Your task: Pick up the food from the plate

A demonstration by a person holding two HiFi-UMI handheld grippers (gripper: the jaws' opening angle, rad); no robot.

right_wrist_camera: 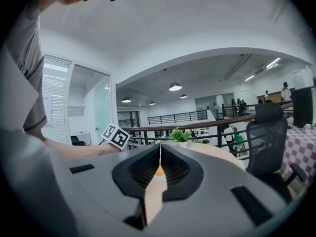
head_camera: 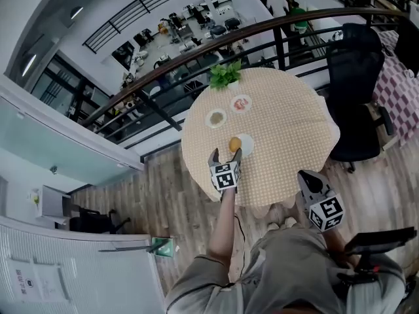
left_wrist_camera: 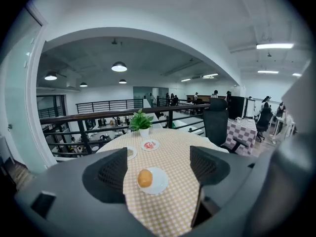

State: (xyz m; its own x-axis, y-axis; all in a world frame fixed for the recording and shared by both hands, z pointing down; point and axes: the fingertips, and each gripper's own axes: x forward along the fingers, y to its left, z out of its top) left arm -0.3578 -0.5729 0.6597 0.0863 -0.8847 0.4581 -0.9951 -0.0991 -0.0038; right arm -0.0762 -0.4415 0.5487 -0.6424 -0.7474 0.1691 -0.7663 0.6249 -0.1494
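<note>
An orange round piece of food (head_camera: 234,144) (left_wrist_camera: 144,178) lies on the left part of a small white plate (head_camera: 245,143) (left_wrist_camera: 159,180) near the front of the round checked table (head_camera: 288,129). My left gripper (head_camera: 224,154) (left_wrist_camera: 159,171) hovers just in front of it, jaws wide open, with the food in line between them and nothing held. My right gripper (head_camera: 309,179) (right_wrist_camera: 160,164) hangs off the table's front right edge, jaws pressed together and empty; a sliver of the orange food (right_wrist_camera: 159,171) shows in the notch under its closed jaw tips.
Two more small plates (head_camera: 215,118) (head_camera: 241,103) and a potted green plant (head_camera: 225,75) sit farther back on the table. A black office chair (head_camera: 353,77) stands to the right. A railing (head_camera: 196,51) runs behind the table over a lower floor.
</note>
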